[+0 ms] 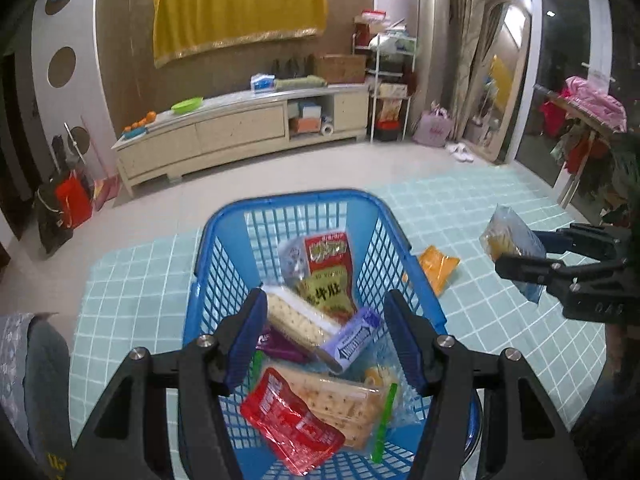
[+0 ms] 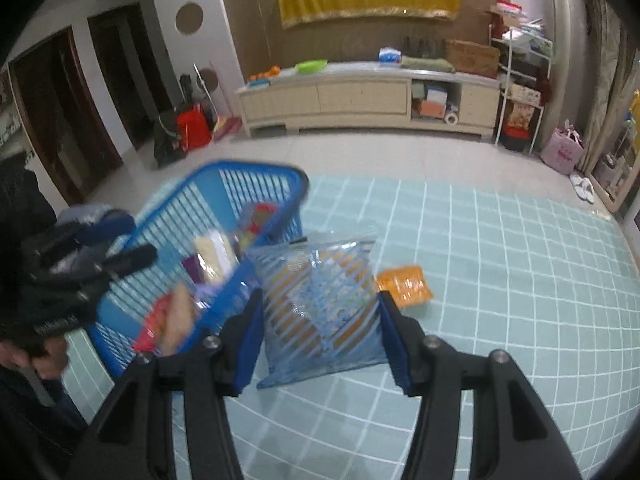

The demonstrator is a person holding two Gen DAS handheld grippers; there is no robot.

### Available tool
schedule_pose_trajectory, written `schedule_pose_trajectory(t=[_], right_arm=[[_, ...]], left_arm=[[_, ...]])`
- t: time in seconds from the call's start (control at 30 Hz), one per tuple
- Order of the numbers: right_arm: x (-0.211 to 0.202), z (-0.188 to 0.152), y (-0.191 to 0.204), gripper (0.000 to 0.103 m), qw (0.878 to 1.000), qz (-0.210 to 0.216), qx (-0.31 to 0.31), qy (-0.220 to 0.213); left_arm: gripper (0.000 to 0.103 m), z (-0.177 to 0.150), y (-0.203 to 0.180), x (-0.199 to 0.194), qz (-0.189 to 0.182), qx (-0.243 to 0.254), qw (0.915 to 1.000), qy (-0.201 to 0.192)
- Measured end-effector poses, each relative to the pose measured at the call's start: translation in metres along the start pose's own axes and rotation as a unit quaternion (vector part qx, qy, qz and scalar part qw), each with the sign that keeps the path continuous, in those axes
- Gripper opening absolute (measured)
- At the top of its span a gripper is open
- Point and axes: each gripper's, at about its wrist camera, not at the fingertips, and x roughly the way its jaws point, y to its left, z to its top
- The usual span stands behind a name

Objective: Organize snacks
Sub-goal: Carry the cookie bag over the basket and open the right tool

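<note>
Left wrist view: left gripper (image 1: 326,334) over blue basket (image 1: 224,224), jaws spread, nothing between them, snack packets heaped below. Red packet (image 1: 292,420) nearest, cracker pack (image 1: 348,404) just beside it. Far right, right gripper (image 1: 520,254) clamped on blue striped bag (image 1: 510,240), lifted clear of teal mat (image 1: 480,320). Orange packet (image 1: 438,268) flat on mat, just right of basket.

Right wrist view: same bag (image 2: 320,308) pinched between both pads.
</note>
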Motion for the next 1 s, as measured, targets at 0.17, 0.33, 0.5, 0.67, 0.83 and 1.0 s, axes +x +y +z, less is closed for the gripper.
schedule_pose_trajectory(t=[0.17,0.33,0.5,0.67,0.83,1.0], right_arm=[[-0.004,0.016,0.022,0.059,1.0,0.012,-0.003,-0.006],[0.001,0.025,0.047,0.059,1.0,0.019,-0.016,-0.004],[0.018,0.031,0.074,0.059,0.999,0.02,-0.042,0.015],[0.044,0.034,0.094,0.059,0.996,0.019,-0.073,0.04],[0.064,0.033,0.102,0.059,0.994,0.01,-0.086,0.06],[0.074,0.03,0.101,0.059,0.995,0.0,-0.077,0.07]], left_arm=[[0.065,0.002,0.019,-0.009,-0.019,-0.018,0.9996,-0.013],[0.067,-0.006,0.041,-0.015,-0.017,-0.04,0.9987,-0.028],[0.067,-0.015,0.064,-0.012,-0.02,-0.068,0.9971,-0.026],[0.067,-0.024,0.066,-0.005,-0.006,-0.063,0.9979,-0.014],[0.067,-0.028,0.07,-0.002,-0.008,-0.082,0.9966,-0.008],[0.067,-0.029,0.071,-0.003,0.004,-0.084,0.9964,-0.006]])
